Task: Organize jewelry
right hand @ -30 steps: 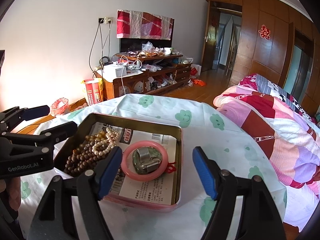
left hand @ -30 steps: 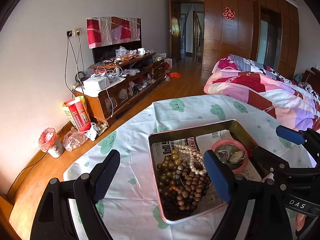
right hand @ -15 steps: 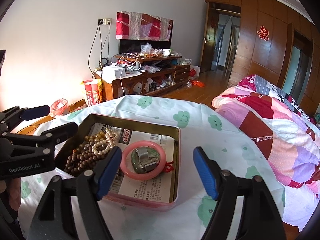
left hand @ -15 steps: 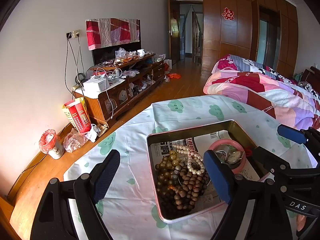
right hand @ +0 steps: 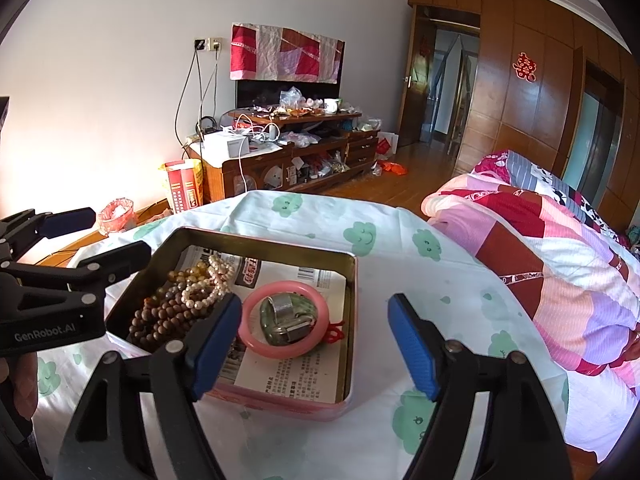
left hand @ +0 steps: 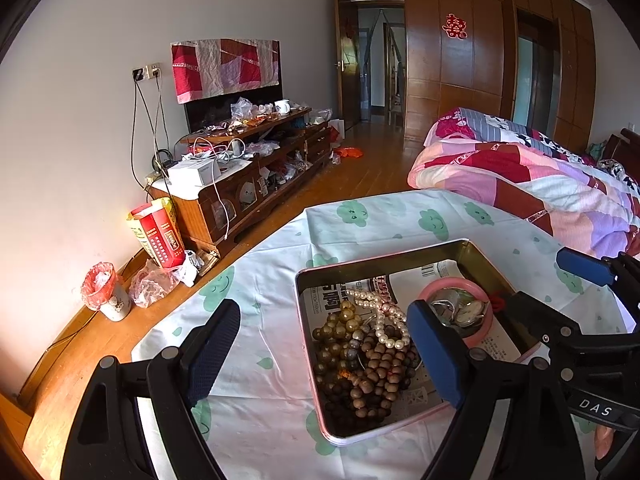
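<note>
Little has shifted over the last second: both views sit slightly differently on the tin tray (right hand: 352, 320), but the jewelry inside it lies as it did. Both grippers hover above the table's cloud-print cloth (right hand: 420, 292), the left gripper (left hand: 324, 354) at the tray's bead end and the right gripper (right hand: 316, 344) at its bangle end, each with jaws spread wide and nothing between them. Within the tray, on a newspaper lining (right hand: 292, 372), brown wooden beads (left hand: 368, 384) are heaped and tangled with amber-toned beads (left hand: 340, 322) and a pearl strand (left hand: 384, 320); at the other end a pink bangle (right hand: 248, 312) rings 1 wristwatch (right hand: 286, 316), with a red knotted cord (right hand: 334, 330) just beside it. All the jewelry lies inside the tray, which fits either sorting about to start or pieces gathered back in, so the step cannot be settled. Any lift from the heap calls for pinching 1 strand cleanly, since the strings overlap and could drag neighbours along.
</note>
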Tool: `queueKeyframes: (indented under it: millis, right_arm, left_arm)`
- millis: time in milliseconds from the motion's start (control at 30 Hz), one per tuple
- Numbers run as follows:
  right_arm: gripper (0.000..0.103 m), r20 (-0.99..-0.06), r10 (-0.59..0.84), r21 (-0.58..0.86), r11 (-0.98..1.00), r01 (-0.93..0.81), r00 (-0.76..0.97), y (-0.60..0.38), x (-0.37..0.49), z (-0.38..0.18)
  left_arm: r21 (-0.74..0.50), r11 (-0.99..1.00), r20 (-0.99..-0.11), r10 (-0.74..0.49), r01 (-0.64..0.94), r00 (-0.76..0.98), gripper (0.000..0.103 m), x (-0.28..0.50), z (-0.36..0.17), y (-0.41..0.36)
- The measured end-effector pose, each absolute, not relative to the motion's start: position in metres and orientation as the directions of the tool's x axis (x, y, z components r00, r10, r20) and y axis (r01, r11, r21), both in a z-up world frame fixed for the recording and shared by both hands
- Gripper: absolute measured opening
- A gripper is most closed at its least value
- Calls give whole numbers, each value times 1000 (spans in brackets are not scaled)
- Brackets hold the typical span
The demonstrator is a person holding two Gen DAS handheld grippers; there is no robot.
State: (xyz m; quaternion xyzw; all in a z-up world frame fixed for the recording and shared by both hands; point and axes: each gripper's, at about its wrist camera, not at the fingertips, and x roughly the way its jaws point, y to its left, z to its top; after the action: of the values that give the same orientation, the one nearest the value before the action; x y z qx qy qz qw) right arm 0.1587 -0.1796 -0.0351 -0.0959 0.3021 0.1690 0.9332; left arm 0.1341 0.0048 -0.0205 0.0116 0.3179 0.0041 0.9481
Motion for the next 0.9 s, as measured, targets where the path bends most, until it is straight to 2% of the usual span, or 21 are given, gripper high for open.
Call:
queueKeyframes:
  millis: [567, 900]
  right_arm:
    - [78, -582, 254, -75, 929, -361, 773, -185, 159, -31]
    - [78, -582, 242, -77, 934, -349, 776, -192, 160, -31]
  left_arm:
    - [77, 997, -600, 59, -16, 798, 86, 135, -20, 2]
    - [93, 996, -584, 40, 17, 811, 86, 130, -22, -5]
